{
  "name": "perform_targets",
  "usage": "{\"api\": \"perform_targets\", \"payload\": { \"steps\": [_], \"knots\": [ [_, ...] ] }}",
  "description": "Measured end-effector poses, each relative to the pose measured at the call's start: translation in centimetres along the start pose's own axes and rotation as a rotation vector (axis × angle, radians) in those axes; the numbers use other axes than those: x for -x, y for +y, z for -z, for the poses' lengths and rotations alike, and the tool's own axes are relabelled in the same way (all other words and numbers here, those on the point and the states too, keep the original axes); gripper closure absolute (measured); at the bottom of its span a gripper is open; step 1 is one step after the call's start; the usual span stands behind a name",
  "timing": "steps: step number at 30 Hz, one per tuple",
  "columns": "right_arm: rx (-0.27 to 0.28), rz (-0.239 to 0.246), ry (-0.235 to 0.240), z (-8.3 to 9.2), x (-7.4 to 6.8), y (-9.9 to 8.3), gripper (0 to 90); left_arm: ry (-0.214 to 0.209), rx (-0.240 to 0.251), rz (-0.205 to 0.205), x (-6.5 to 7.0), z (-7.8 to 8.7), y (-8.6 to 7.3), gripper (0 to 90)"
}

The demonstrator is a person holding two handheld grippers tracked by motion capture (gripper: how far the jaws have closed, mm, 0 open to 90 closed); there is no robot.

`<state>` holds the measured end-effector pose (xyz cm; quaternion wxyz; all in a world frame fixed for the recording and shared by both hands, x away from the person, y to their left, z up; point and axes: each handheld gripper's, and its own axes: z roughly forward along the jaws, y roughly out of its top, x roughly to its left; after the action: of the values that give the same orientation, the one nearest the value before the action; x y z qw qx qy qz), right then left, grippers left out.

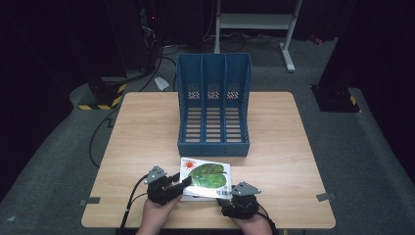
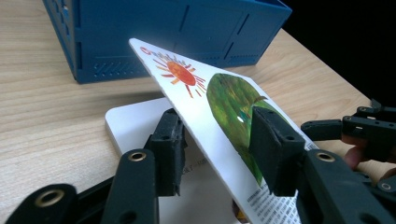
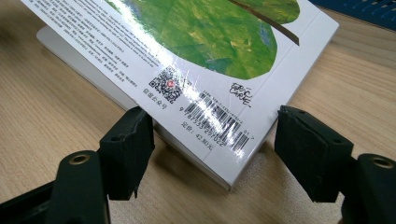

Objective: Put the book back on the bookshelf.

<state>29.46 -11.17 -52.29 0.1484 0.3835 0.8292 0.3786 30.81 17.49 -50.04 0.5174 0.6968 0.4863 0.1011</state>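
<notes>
A picture book (image 1: 205, 177) with a green leaf and an orange sun on its white cover lies near the table's front edge. Its cover (image 2: 196, 88) is lifted at a slant above a flat white page (image 2: 133, 123). My left gripper (image 1: 182, 184) reaches in from the book's left, one jaw under the raised cover and the other over it. A gap still shows between the pads, so it is open. My right gripper (image 3: 215, 149) straddles the barcode corner (image 3: 219, 126) with both pads clear of it, open.
A blue three-slot file holder (image 1: 213, 107) stands upright just behind the book, its open slots facing me. The wooden table (image 1: 142, 127) has bare room left and right of it. Floor cables and a white stand lie beyond the far edge.
</notes>
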Motion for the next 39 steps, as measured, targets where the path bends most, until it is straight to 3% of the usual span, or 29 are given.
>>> {"api": "perform_targets", "payload": {
  "steps": [5, 9, 11, 16, 18, 24, 27, 35, 39],
  "knots": [
    [0.003, 0.004, 0.0, 0.0, 0.0, 0.0, 29.4, -0.017, -0.017, 0.008, -0.5, -0.2, 0.1, 51.2],
    [-0.001, 0.009, -0.003, 0.1, 0.0, 0.0, 29.5, -0.08, -0.078, 0.041, -1.3, -1.2, 0.3, 49.5],
    [-0.005, 0.01, -0.003, 0.0, 0.0, 0.0, 29.4, -0.092, -0.1, 0.04, -1.5, -1.6, 0.4, 49.7],
    [-0.018, -0.014, 0.05, 0.4, 0.5, -0.2, 30.3, -0.104, -0.121, 0.008, -1.6, -1.7, 0.3, 52.0],
    [0.001, -0.012, 0.065, 0.9, 0.6, -0.4, 31.8, -0.109, -0.139, -0.008, -1.8, -1.7, 0.3, 52.8],
    [0.041, -0.023, 0.046, 1.7, 0.9, -0.2, 32.4, -0.106, -0.148, -0.042, -1.8, -1.6, 0.0, 55.5],
    [0.054, -0.04, 0.038, 1.7, 1.3, 0.1, 32.7, -0.107, -0.147, -0.08, -1.8, -1.5, -0.1, 57.2],
    [0.074, -0.1, 0.03, 1.1, 2.4, 2.7, 32.5, -0.116, -0.115, -0.163, -1.4, -1.0, -0.2, 60.7],
    [0.087, -0.1, 0.023, 0.7, 2.5, 2.9, 33.5, -0.113, -0.104, -0.192, -1.1, -0.8, -0.3, 61.1]
  ]
}}
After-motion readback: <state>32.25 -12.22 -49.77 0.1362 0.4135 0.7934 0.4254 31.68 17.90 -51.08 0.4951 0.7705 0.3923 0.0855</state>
